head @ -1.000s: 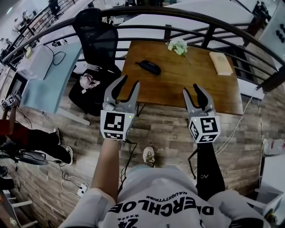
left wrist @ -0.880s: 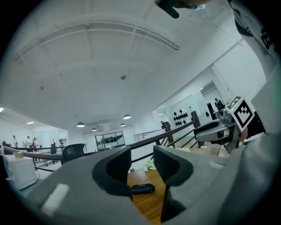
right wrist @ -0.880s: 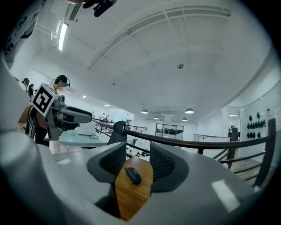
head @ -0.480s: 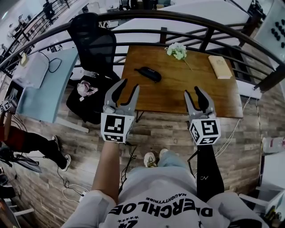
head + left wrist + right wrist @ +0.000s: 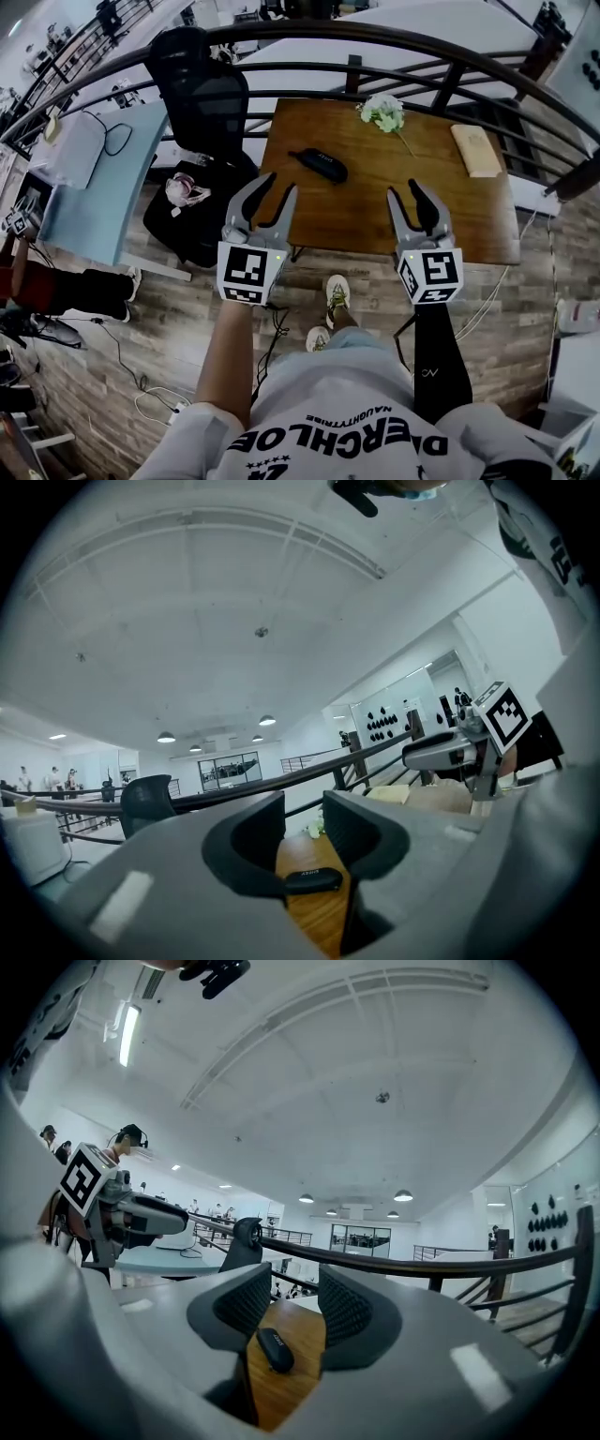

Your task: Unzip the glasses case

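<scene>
The black glasses case [image 5: 319, 165] lies zipped on the left part of the wooden table [image 5: 441, 202]. Both grippers hang short of the table's near edge, pointing level at it. My left gripper [image 5: 278, 185] is open with nothing between its fingers; its own view frames the case [image 5: 314, 880] low between the jaws of the gripper [image 5: 303, 808]. My right gripper [image 5: 404, 189] is open too, its jaws having just closed a little on nothing. Far ahead in the right gripper view the case [image 5: 275, 1349] shows between the jaws of that gripper [image 5: 294, 1283].
White flowers [image 5: 382, 112] and a tan flat box [image 5: 478, 150] lie at the table's far side. A dark curved railing [image 5: 375, 42] runs behind the table. A black office chair [image 5: 202, 89] and a pale blue desk [image 5: 94, 178] stand to the left.
Both grippers have moved forward toward the table as the person steps closer. The case has not moved.
</scene>
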